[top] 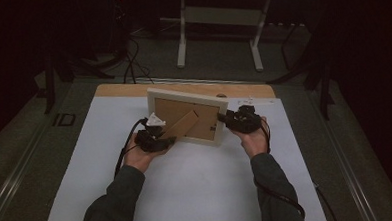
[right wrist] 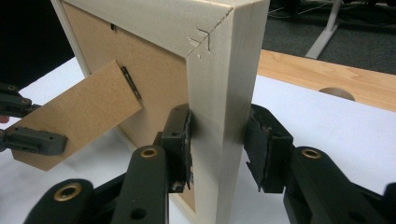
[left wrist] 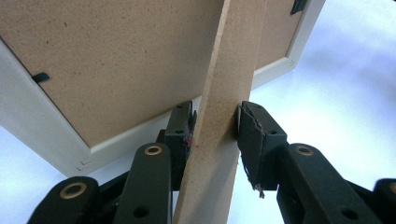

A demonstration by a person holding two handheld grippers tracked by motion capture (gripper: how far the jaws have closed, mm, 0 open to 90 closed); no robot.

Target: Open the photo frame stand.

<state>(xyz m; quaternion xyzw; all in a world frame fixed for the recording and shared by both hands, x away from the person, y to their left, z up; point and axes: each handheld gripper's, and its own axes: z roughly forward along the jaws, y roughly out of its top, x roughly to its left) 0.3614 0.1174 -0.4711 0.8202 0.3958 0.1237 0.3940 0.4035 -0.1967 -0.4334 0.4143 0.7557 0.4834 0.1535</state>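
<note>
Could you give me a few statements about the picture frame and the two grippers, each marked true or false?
1. The picture frame stands on the table with its brown back towards the person. True.
2. The left gripper has the frame's fold-out stand between its pads. True.
3. The right gripper grasps the fold-out stand. False: its jaws sit on either side of the frame's pale wooden side rail.
4. The frame lies flat, face up, on the white table cover. False: it stands upright on its lower edge.
5. The stand is folded flat against the back panel. False: it is swung out at an angle from its hinge.
</note>
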